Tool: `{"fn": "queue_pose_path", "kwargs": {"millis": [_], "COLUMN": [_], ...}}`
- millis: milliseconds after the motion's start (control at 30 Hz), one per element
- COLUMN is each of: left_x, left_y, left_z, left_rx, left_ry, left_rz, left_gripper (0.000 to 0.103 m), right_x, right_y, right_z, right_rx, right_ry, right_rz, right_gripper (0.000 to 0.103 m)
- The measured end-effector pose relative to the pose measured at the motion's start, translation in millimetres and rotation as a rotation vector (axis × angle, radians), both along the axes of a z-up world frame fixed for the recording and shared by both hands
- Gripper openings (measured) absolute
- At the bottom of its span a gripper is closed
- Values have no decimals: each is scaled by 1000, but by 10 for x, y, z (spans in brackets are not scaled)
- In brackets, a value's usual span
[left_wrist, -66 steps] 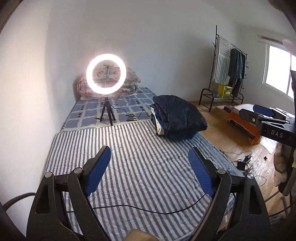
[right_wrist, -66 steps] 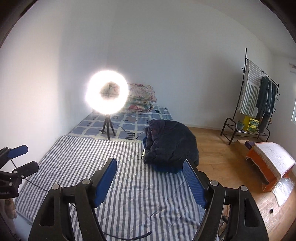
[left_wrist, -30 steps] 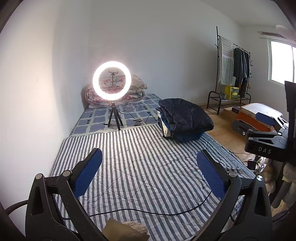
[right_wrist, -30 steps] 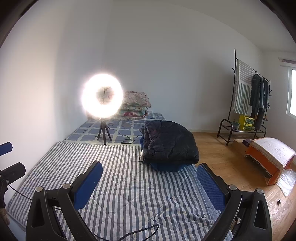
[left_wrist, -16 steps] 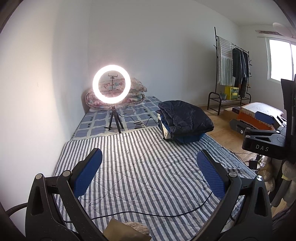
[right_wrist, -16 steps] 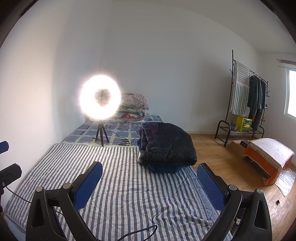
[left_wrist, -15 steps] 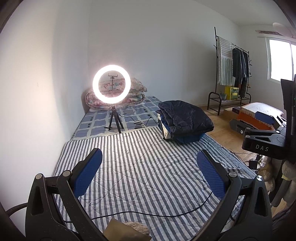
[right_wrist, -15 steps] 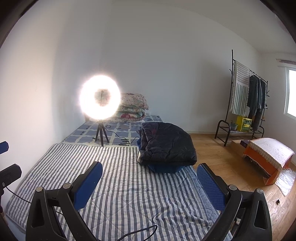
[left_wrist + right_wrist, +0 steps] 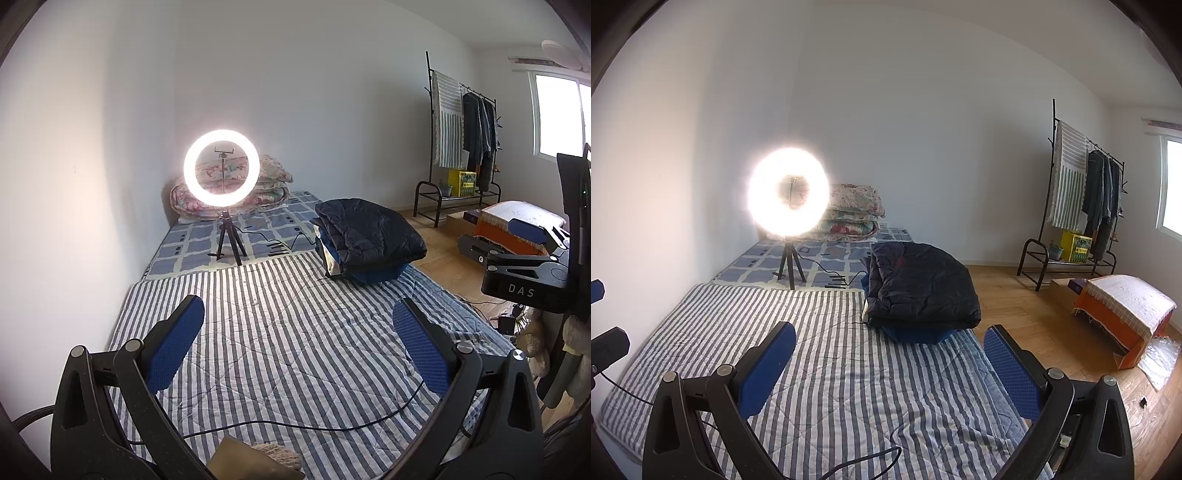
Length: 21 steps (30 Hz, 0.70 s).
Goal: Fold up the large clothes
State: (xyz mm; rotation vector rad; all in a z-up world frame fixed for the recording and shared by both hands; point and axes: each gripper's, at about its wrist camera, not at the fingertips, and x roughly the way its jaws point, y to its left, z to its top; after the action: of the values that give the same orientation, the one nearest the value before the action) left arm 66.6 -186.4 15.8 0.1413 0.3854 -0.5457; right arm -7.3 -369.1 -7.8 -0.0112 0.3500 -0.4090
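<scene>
A stack of folded clothes, topped by a dark navy padded jacket (image 9: 369, 232) (image 9: 919, 286), lies at the far right edge of the striped quilt (image 9: 295, 332) (image 9: 849, 369). My left gripper (image 9: 295, 332) hovers open over the near part of the quilt, nothing between its blue pads (image 9: 177, 343). In its own view my right gripper (image 9: 886, 354) is open too, well short of the stack. The right gripper's body (image 9: 524, 273) also shows at the right edge of the left wrist view.
A lit ring light on a tripod (image 9: 221, 168) (image 9: 788, 199) stands on the checked mattress (image 9: 258, 236) behind the quilt. A black cable (image 9: 295, 424) crosses the quilt's near end. Folded floral bedding (image 9: 849, 214), a clothes rack (image 9: 1082, 206) and an orange stool (image 9: 1123, 317) stand beyond.
Both grippers have opened wider since 2.2 s ago and the views tilted up slightly. Over the last half second almost nothing has moved.
</scene>
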Motion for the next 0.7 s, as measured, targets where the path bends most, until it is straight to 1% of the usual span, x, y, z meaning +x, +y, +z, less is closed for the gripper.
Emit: {"fn": "queue_pose_path", "kwargs": {"millis": [367,700], "left_x": [-8,-35], "left_y": [-3,-8], "left_z": [1,-72], "left_rx": [-3,1], "left_ry": [3,5], "left_rz": [-1,0], "left_gripper": [103,103], "right_x": [-9,9], "right_y": [-11,-13], "right_z": [-9,-32], "right_rx": [5,7], "right_ry": [0,7], "right_rz": [0,5], "right_gripper": [103,103]}}
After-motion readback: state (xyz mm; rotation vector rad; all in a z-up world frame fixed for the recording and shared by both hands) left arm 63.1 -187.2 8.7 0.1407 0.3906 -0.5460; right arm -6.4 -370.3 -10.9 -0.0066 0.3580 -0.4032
